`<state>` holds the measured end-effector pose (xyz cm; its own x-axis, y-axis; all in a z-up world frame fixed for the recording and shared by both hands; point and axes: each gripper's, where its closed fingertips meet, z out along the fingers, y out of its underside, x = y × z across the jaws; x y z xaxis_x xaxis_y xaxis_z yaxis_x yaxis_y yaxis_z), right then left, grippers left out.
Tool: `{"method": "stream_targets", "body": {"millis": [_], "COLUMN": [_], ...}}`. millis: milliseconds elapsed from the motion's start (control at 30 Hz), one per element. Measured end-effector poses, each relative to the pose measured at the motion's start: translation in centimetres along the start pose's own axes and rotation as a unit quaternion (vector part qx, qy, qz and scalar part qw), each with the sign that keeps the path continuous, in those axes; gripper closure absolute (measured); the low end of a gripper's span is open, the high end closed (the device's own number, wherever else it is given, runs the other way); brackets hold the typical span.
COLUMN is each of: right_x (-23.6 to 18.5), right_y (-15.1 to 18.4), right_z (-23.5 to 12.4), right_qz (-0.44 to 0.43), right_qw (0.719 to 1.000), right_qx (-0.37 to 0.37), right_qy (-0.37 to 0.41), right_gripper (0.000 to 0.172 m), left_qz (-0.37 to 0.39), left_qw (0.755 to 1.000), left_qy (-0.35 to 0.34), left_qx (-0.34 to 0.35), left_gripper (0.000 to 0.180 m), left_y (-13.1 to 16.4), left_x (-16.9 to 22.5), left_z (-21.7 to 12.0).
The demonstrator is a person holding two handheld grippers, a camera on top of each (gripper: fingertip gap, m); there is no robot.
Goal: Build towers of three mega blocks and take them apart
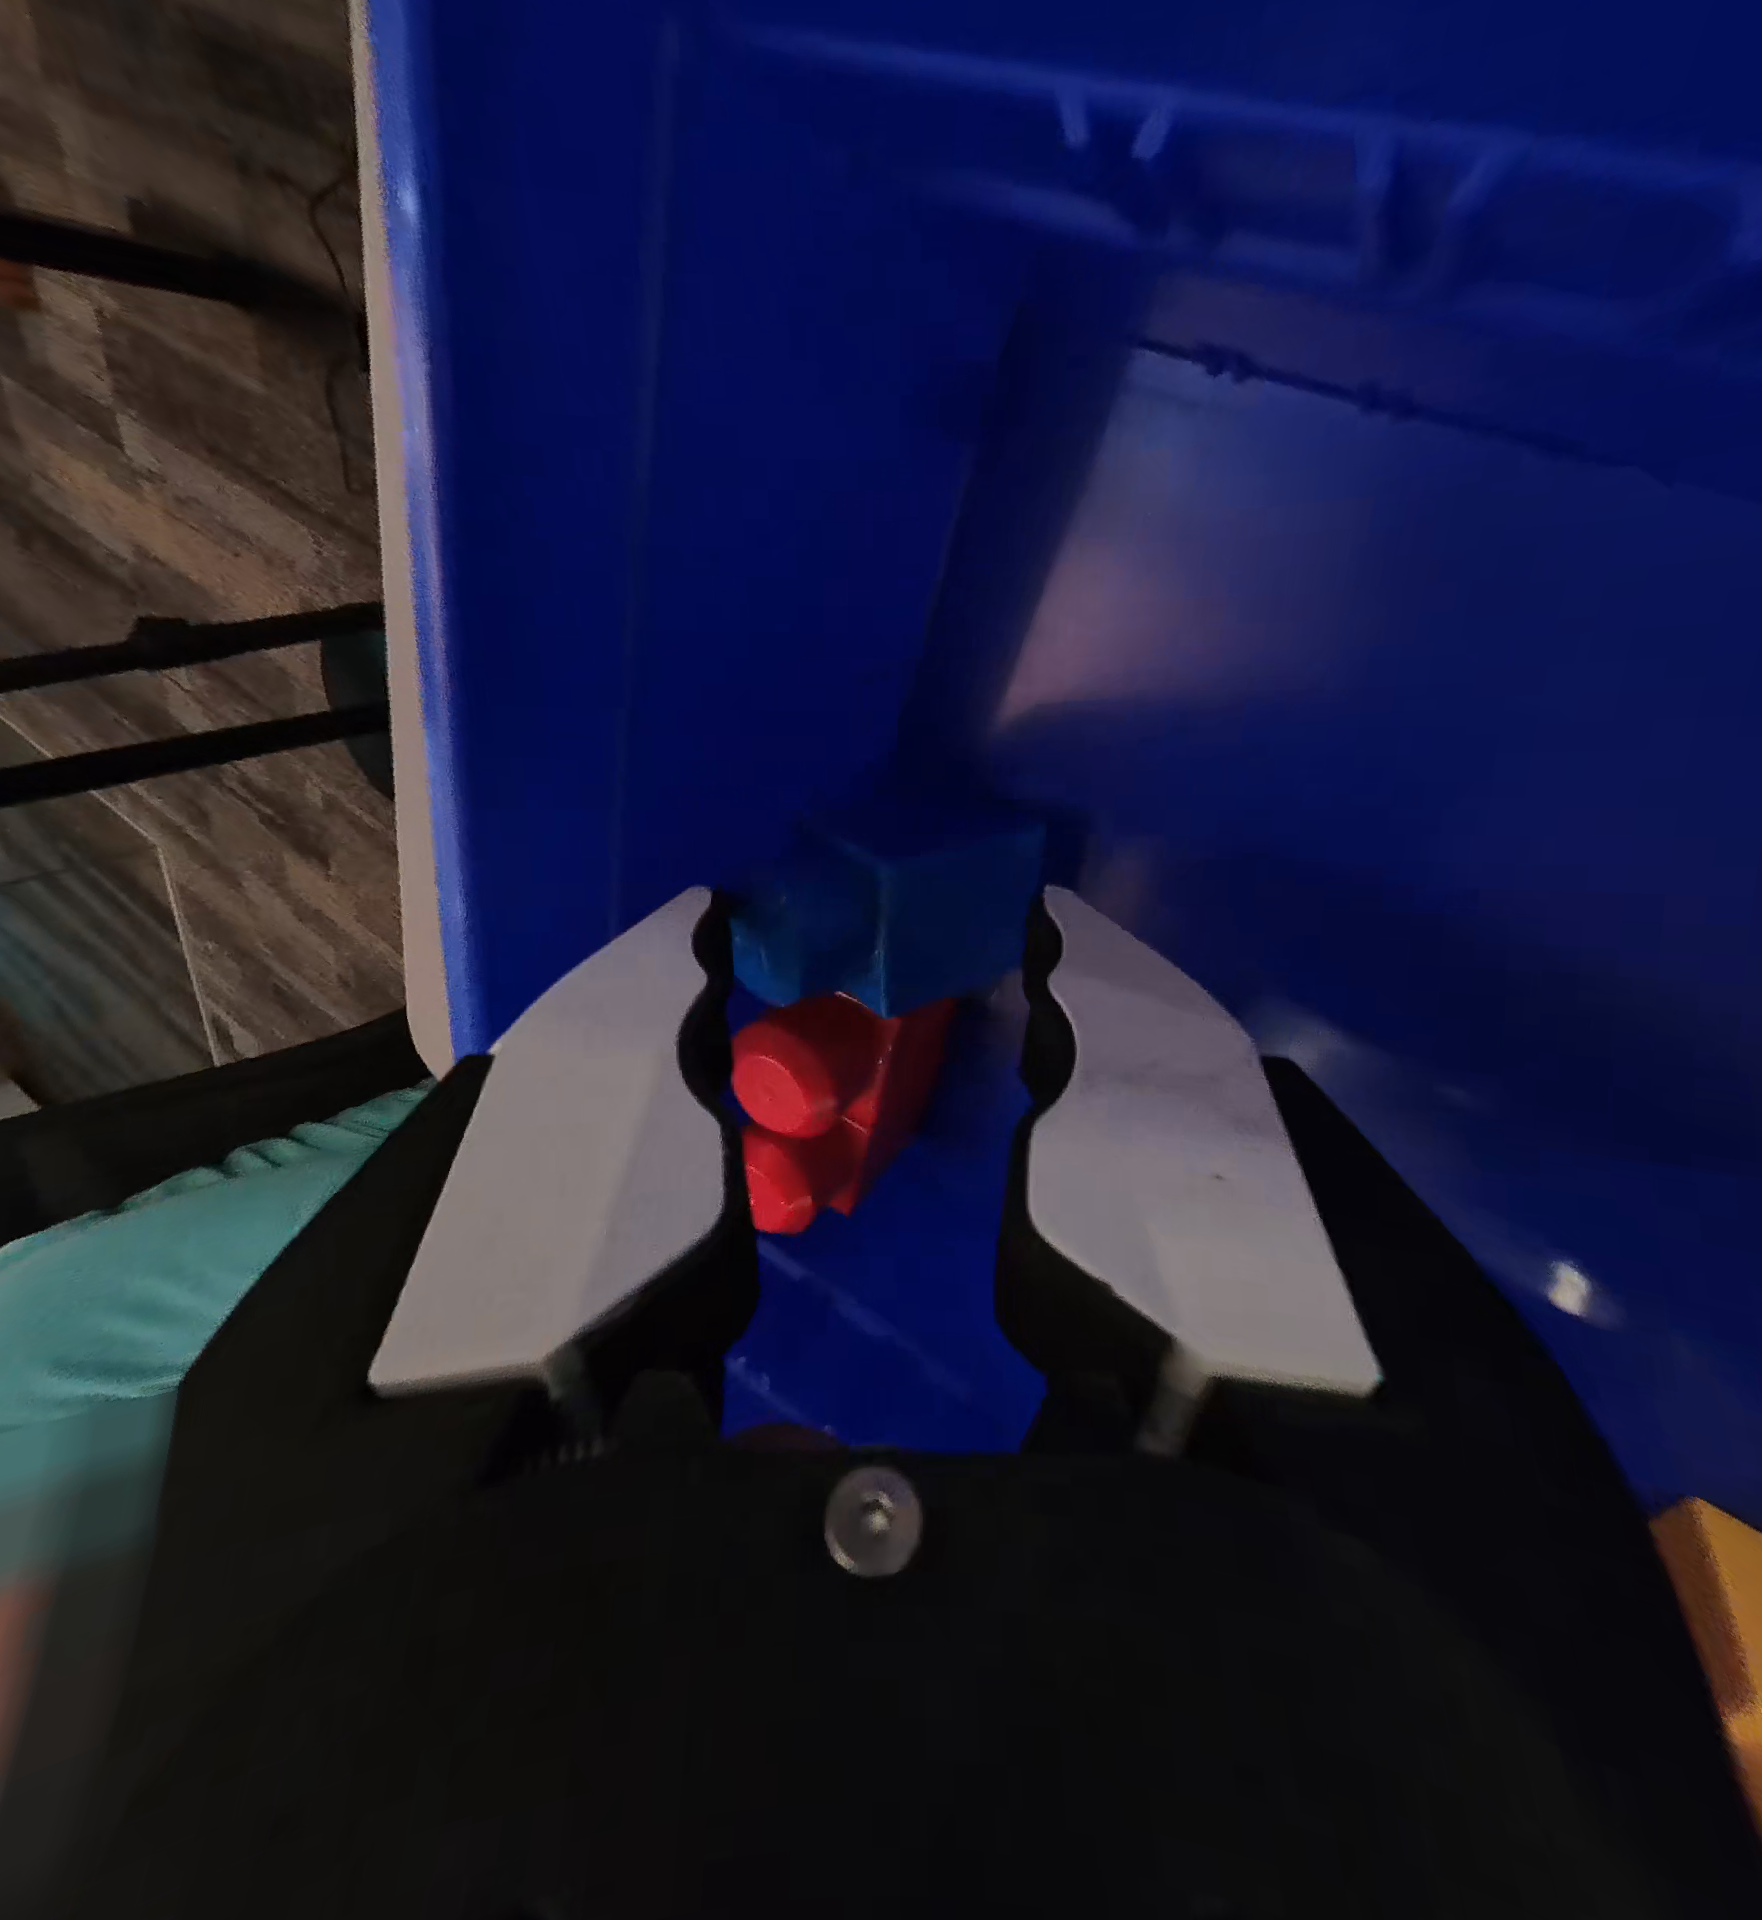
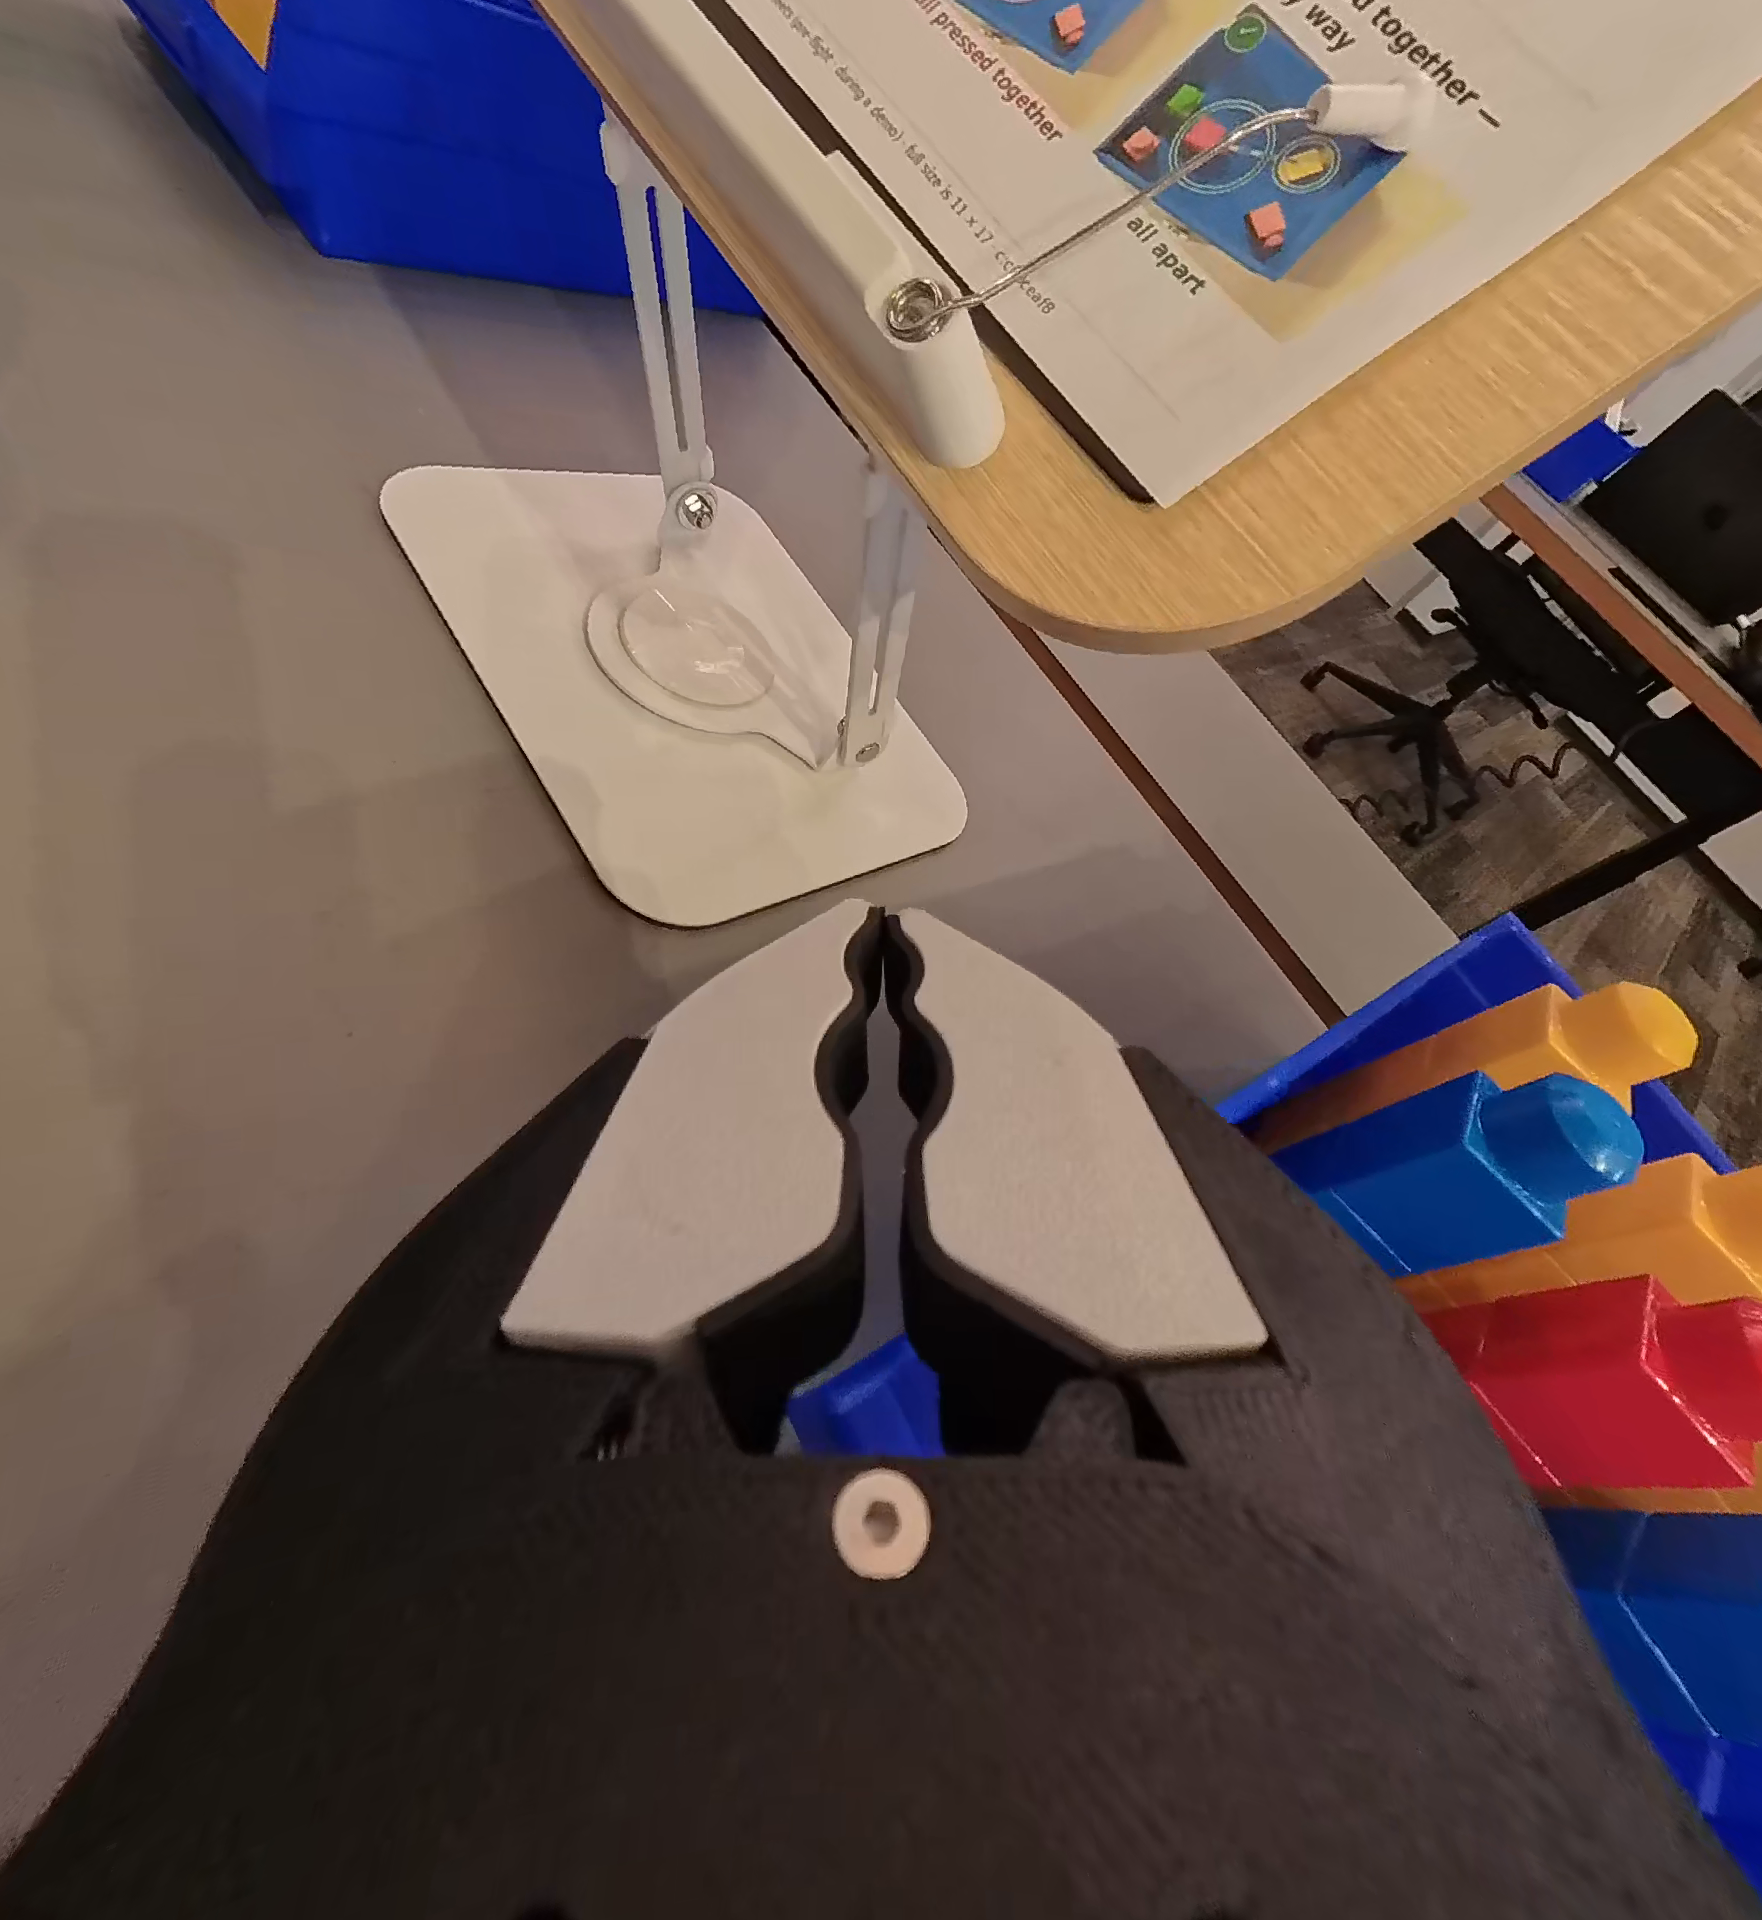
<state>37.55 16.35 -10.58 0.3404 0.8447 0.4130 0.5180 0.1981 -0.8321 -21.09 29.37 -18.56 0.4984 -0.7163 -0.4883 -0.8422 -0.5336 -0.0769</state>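
In the left wrist view my left gripper (image 1: 877, 920) reaches into a blue bin (image 1: 1376, 727), and its fingertips are closed on a blue block (image 1: 887, 914). A red block (image 1: 835, 1101) with two round studs is joined to the blue one and hangs toward me between the fingers. The view is dark and blurred. In the right wrist view my right gripper (image 2: 882, 920) is shut with the pads together and nothing between them. It hovers over the grey table (image 2: 181, 831), beside a blue bin (image 2: 1739, 1714) that holds orange, blue and red blocks (image 2: 1583, 1392).
A white stand base (image 2: 679, 707) lies on the table just past the right fingertips. It carries a tilted wooden board with a printed sheet (image 2: 1272, 260). Another blue bin (image 2: 420, 135) stands at the far left. The table edge and office chairs (image 2: 1428, 727) lie to the right. A teal sleeve (image 1: 129, 1299) shows at the left.
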Motion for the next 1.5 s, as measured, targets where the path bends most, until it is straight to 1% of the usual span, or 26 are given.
{"method": "stream_targets", "body": {"millis": [33, 100, 233, 367, 567, 667, 733, 800, 833, 933, 1000, 1067, 1133, 1200, 1267, 1333, 1400, 1433, 1500], "right_x": [0.0, 0.0, 0.0, -0.1, -0.1, -0.1, -0.1, -0.1, -0.1, -0.1, -0.1, -0.1, -0.1, -0.1, -0.2, -0.3, -0.2, -0.2, -0.1], "right_y": [-0.1, -0.2, -0.5, -0.5, -0.7, -0.8, -0.8, -0.8, -0.8, -0.7, -0.7, -0.7, -0.7, -0.7, -0.7, -0.7, -0.7, -0.7, -0.7], "right_z": [0.0, -0.1, -0.3, -0.3, -0.5, -0.6, -0.5, -0.5, -0.5, -0.6, -0.6, -0.6, -0.6, -0.6, -0.5, -0.5, -0.5, -0.5, -0.6], "right_qz": [-0.001, -0.003, -0.005, -0.007, -0.01, -0.009, -0.009, -0.01, -0.009, -0.009, -0.007, -0.008, -0.008, -0.008, -0.008, -0.01, -0.01, -0.01, -0.009], "right_qw": [1.0, 1.0, 1.0, 1.0, 1.0, 1.0, 1.0, 1.0, 1.0, 1.0, 1.0, 1.0, 1.0, 1.0, 1.0, 1.0, 1.0, 1.0, 1.0], "right_qx": [0.0, 0.002, 0.006, 0.005, 0.008, 0.011, 0.009, 0.009, 0.009, 0.009, 0.009, 0.009, 0.01, 0.01, 0.009, 0.008, 0.007, 0.007, 0.009], "right_qy": [0.0, 0.001, 0.003, 0.001, 0.004, 0.005, 0.004, 0.004, 0.004, 0.006, 0.005, 0.005, 0.004, 0.002, 0.0, 0.0, 0.0, 0.001, 0.002], "right_gripper": [0.172, 0.172, 0.172, 0.172, 0.172, 0.172, 0.172, 0.172, 0.172, 0.172, 0.172, 0.172, 0.172, 0.172, 0.172, 0.172, 0.172, 0.172, 0.172], "left_qz": [0.002, -0.001, 0.006, 0.026, 0.053, 0.058, 0.056, 0.053, 0.057, 0.055, 0.056, 0.044, 0.027, 0.006, -0.011, -0.01, -0.007, -0.011, 0.002], "left_qw": [1.0, 1.0, 1.0, 0.999, 0.997, 0.996, 0.996, 0.995, 0.995, 0.992, 0.991, 0.989, 0.987, 0.978, 0.971, 0.962, 0.954, 0.948, 0.946], "left_qy": [0.009, 0.011, 0.021, 0.021, 0.054, 0.049, 0.051, 0.077, 0.077, 0.11, 0.118, 0.143, 0.152, 0.2, 0.234, 0.266, 0.296, 0.315, 0.32], "left_qx": [-0.005, 0.003, 0.002, 0.007, 0.034, 0.049, 0.049, 0.045, 0.042, 0.04, 0.02, 0.019, 0.035, 0.056, 0.057, 0.062, 0.041, 0.052, 0.047], "left_gripper": [0.13, 0.129, 0.13, 0.131, 0.133, 0.13, 0.126, 0.122, 0.122, 0.118, 0.109, 0.112, 0.116, 0.12, 0.119, 0.119, 0.116, 0.117, 0.116], "left_y": [0.2, 0.2, 0.7, 1.0, 1.4, 1.9, 2.5, 3.0, 3.2, 3.1, 3.3, 3.1, 2.6, 2.3, 2.3, 2.1, 2.3, 1.8, 1.8], "left_x": [0.3, 0.6, 2.2, 4.8, 9.8, 10.5, 10.7, 11.4, 11.5, 12.4, 12.7, 12.9, 11.9, 11.6, 10.8, 10.7, 11.3, 11.7, 12.0], "left_z": [0.1, 0.0, -0.9, -2.5, -5.6, -7.1, -7.4, -7.3, -7.2, -6.6, -5.8, -5.5, -5.7, -6.3, -6.2, -5.5, -4.6, -4.8, -4.9]}}
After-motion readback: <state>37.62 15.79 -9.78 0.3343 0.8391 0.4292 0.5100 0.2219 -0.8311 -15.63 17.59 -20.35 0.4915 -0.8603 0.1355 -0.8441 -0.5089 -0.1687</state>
